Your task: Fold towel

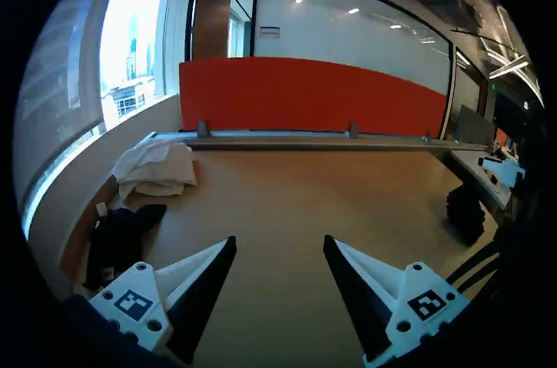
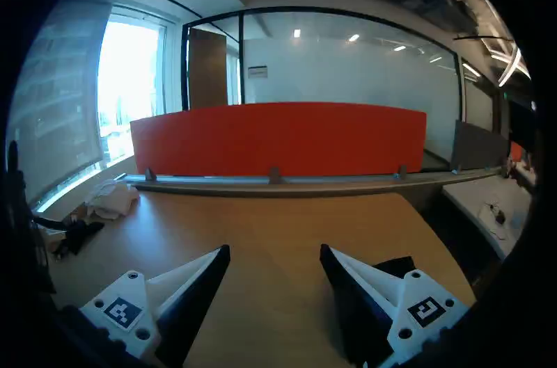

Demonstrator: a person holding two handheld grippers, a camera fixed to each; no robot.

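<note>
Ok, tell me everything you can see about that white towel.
The towel is off-white soft cloth, bunched into a loose, rumpled heap rather than spread flat. It lies on the wooden desk at its far left corner, near the window. A dark bundle sits just in front; whether they touch is unclear.

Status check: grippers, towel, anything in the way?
Both open, empty: left gripper, right gripper. Towel bunched by the window, untouched. Dark bundle lies just in front of it.
</note>
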